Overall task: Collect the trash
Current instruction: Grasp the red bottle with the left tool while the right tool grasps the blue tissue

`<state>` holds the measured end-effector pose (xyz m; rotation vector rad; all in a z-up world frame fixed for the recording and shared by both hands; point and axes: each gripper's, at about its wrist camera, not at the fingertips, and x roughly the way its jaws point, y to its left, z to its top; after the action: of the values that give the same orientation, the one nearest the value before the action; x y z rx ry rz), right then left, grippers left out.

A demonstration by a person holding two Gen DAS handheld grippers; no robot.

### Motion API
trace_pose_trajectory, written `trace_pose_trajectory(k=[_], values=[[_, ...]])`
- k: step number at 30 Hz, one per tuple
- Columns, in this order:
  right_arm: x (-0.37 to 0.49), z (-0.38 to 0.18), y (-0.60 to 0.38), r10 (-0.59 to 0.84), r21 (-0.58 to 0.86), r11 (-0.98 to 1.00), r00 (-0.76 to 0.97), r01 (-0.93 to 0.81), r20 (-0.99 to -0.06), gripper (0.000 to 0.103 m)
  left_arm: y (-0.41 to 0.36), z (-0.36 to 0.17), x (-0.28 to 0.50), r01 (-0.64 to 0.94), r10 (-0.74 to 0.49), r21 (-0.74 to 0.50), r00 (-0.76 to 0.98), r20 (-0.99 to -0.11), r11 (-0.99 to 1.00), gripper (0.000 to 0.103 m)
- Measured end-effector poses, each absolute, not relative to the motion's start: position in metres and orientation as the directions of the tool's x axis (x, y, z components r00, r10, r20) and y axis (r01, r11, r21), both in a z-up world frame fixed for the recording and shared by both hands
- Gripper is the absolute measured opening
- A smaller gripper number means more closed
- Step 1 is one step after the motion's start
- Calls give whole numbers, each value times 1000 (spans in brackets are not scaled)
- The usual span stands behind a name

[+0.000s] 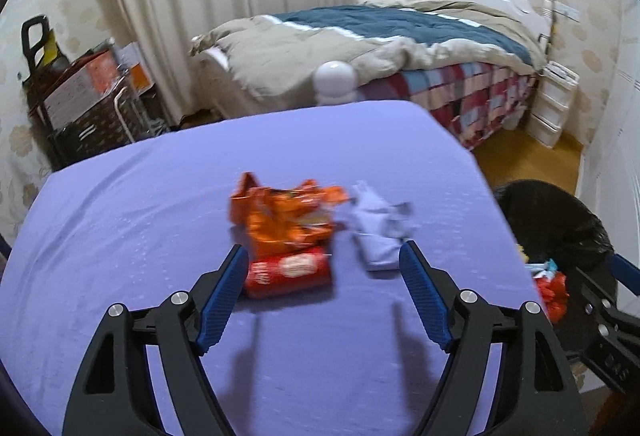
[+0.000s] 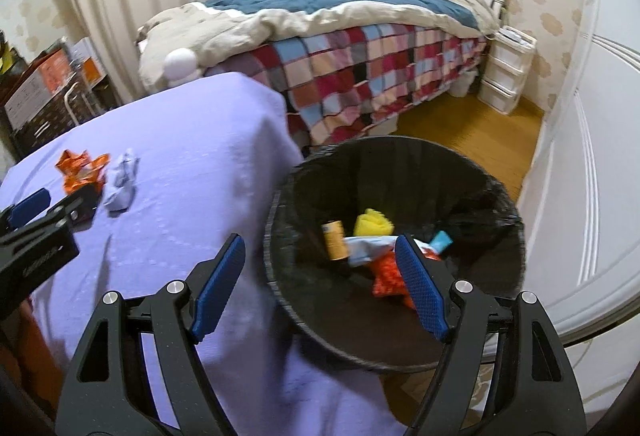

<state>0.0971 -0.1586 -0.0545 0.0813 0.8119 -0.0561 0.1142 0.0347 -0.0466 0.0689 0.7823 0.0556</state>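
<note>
Three pieces of trash lie on the purple-covered table [image 1: 120, 220]: a crumpled orange snack bag [image 1: 284, 216], a red wrapper [image 1: 288, 272] in front of it, and a crumpled white wrapper [image 1: 376, 228] to the right. My left gripper [image 1: 324, 256] is open and empty, its left finger beside the red wrapper. In the right wrist view, my right gripper [image 2: 320, 248] is open and empty above the black trash bin [image 2: 496, 196], which holds several pieces of trash. The left gripper [image 2: 52, 212] also shows there, by the orange bag [image 2: 80, 172] and white wrapper [image 2: 122, 180].
The bin [image 1: 560, 220] stands on the floor off the table's right edge. A bed [image 2: 360, 36] with a patchwork cover lies behind. A white drawer unit [image 2: 504, 72] stands by the bed. Boxes and a cart [image 1: 88, 96] stand at the far left.
</note>
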Motion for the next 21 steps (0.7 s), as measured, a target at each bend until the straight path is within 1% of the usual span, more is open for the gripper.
trace_pose_trajectory(k=[5,8,10,12,21], values=[[99,-53,-135,-4,30,999,683,38,-731,75,49,-57,123,-49,104,96,669,-736,994,76],[99,-50,-127,9,32,999,683,21,-730,75,57,-60,123,-49,86,72,653,-753,996,76],[100,-48,-120,19,36,999,685,10,-729,75,58,-62,122,-37,85,81,647,-757,996,76],[100,-47,-115,30,40,999,684,-1,-729,75,61,-64,123,-27,70,69,636,-769,997,73],[99,-53,-75,74,23,996,665,-85,-743,76,93,-64,104,-43,45,23,637,-769,999,72]])
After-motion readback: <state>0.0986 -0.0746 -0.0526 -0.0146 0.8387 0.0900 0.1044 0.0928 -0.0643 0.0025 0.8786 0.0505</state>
